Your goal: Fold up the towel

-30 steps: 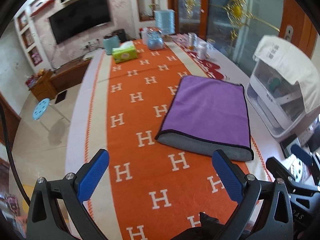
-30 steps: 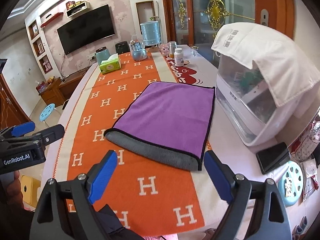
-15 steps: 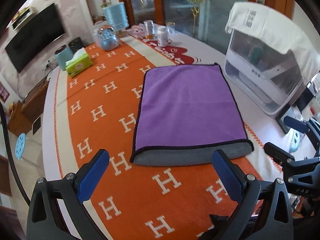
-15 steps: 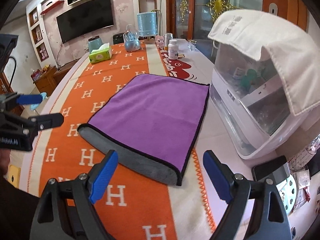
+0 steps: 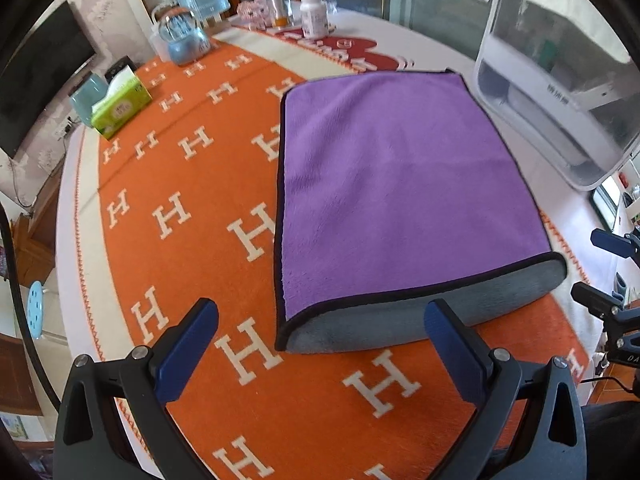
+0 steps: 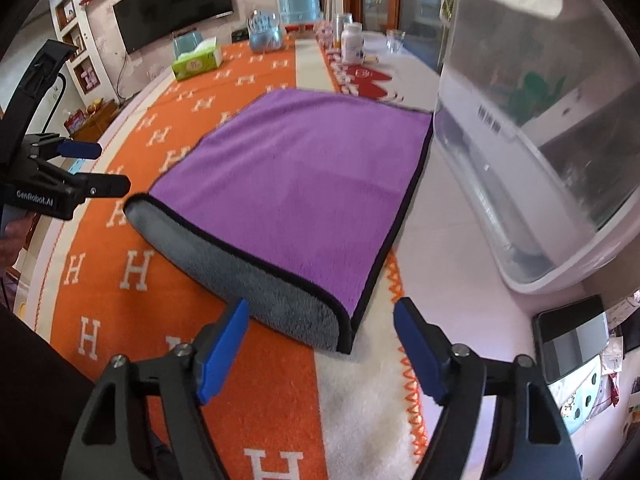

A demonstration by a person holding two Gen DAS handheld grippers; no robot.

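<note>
A purple towel (image 5: 392, 184) with a black hem and grey underside lies folded on the orange H-patterned table runner (image 5: 192, 240); its rounded grey fold faces me. It also shows in the right wrist view (image 6: 304, 184). My left gripper (image 5: 320, 328) is open and empty, just in front of the towel's near left corner. My right gripper (image 6: 320, 332) is open and empty, its jaws either side of the towel's near right corner. The right gripper also shows at the right edge of the left wrist view (image 5: 608, 272), and the left gripper at the left edge of the right wrist view (image 6: 80, 168).
A white appliance with a clear dome (image 6: 540, 152) and a cloth on top stands right beside the towel. A green tissue box (image 5: 120, 108), a blue container (image 5: 182, 42) and bottles (image 5: 314, 16) stand at the table's far end. A phone (image 6: 572, 336) lies near the right edge.
Both grippers have moved closer and lower to the towel's near folded edge, the left toward its left corner, the right toward its right corner. Both stayed open. The towel has not moved.
</note>
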